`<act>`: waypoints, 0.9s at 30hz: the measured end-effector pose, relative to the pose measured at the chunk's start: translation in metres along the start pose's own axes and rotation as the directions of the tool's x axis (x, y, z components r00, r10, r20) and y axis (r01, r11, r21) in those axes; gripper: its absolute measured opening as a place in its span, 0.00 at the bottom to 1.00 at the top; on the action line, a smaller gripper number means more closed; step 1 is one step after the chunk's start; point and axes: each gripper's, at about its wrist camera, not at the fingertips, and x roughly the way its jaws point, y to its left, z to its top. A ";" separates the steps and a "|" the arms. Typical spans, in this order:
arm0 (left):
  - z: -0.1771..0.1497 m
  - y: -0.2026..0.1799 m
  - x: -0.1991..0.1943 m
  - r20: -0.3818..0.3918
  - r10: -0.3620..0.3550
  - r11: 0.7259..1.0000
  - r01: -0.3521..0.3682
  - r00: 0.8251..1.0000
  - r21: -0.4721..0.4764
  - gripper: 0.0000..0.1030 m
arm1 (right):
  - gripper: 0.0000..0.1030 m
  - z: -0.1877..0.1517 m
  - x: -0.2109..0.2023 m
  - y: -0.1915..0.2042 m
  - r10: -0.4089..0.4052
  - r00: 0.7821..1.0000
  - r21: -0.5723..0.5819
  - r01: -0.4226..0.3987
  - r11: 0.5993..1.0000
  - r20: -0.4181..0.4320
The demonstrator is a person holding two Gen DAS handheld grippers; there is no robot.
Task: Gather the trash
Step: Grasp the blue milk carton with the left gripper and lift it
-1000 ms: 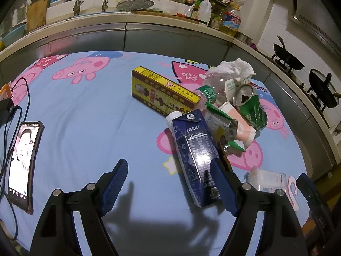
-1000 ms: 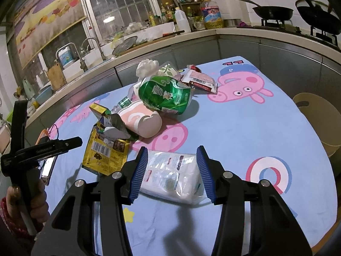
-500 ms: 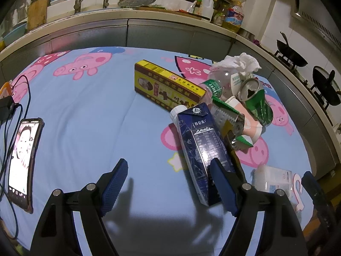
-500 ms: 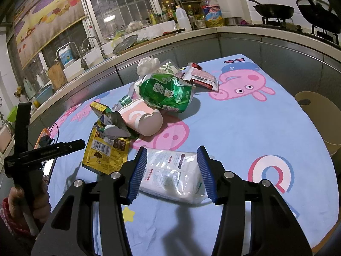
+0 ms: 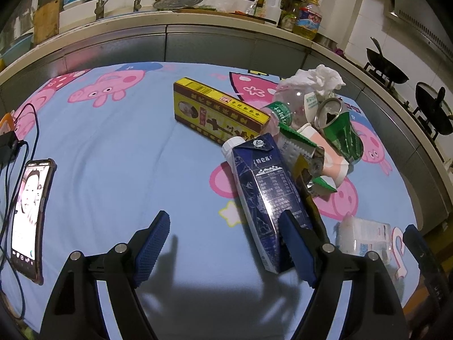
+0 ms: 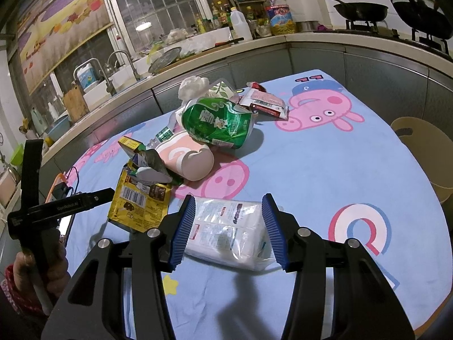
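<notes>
Right now the step in hand looks like the first pick-up of the trash heaped on the blue cartoon-pig tablecloth [image 6: 325, 170]. The right gripper [image 6: 228, 228] brackets a clear plastic pack of white tissues [image 6: 229, 231] lying near the table's front edge; its blue pads sit at either side of the pack at a middling width, but whether they press on it I cannot tell. The left gripper [image 5: 223, 245] hangs wide apart with nothing between its pads; its right pad overlaps the near end of a dark blue milk carton with a white cap [image 5: 263, 192].

Next, the right pads likely need to squeeze the soft pack firmly before lifting it toward the beige plastic bin [image 6: 421, 153] beyond the table's right edge.

Only the right wrist view shows that bin, and a yellow foil snack wrapper [image 6: 138, 204]. Only the left wrist view shows a long yellow cardboard box [image 5: 220, 113] and a smartphone with a lit screen [image 5: 28, 218] at the left.
</notes>
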 end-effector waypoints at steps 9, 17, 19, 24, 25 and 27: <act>0.003 0.000 0.001 -0.006 -0.004 1.000 0.004 1.000 -0.002 0.78 | 0.47 -0.002 0.001 -0.005 0.006 1.000 0.014 -0.006 1.000 -0.001; 0.009 -0.021 0.005 -0.005 -0.006 0.999 0.007 1.000 0.048 0.83 | 0.47 -0.003 -0.002 -0.006 0.004 1.000 0.023 -0.004 1.000 0.004; 0.009 -0.017 0.008 -0.024 -0.028 0.999 0.029 0.999 0.019 0.83 | 0.47 -0.003 -0.003 -0.007 0.003 1.000 0.025 -0.003 1.000 0.005; 0.009 -0.003 -0.003 0.020 -0.005 0.999 0.006 1.000 -0.031 0.83 | 0.48 -0.004 -0.002 -0.009 0.008 1.000 0.035 -0.008 0.999 -0.003; 0.009 0.000 -0.001 0.018 0.012 0.999 -0.011 1.000 -0.033 0.83 | 0.48 -0.004 -0.002 -0.009 0.011 1.000 0.035 -0.011 0.999 -0.005; 0.008 0.000 0.006 -0.009 0.022 0.999 -0.022 1.000 -0.028 0.83 | 0.48 -0.004 -0.001 -0.007 0.016 1.000 0.031 -0.016 0.999 -0.009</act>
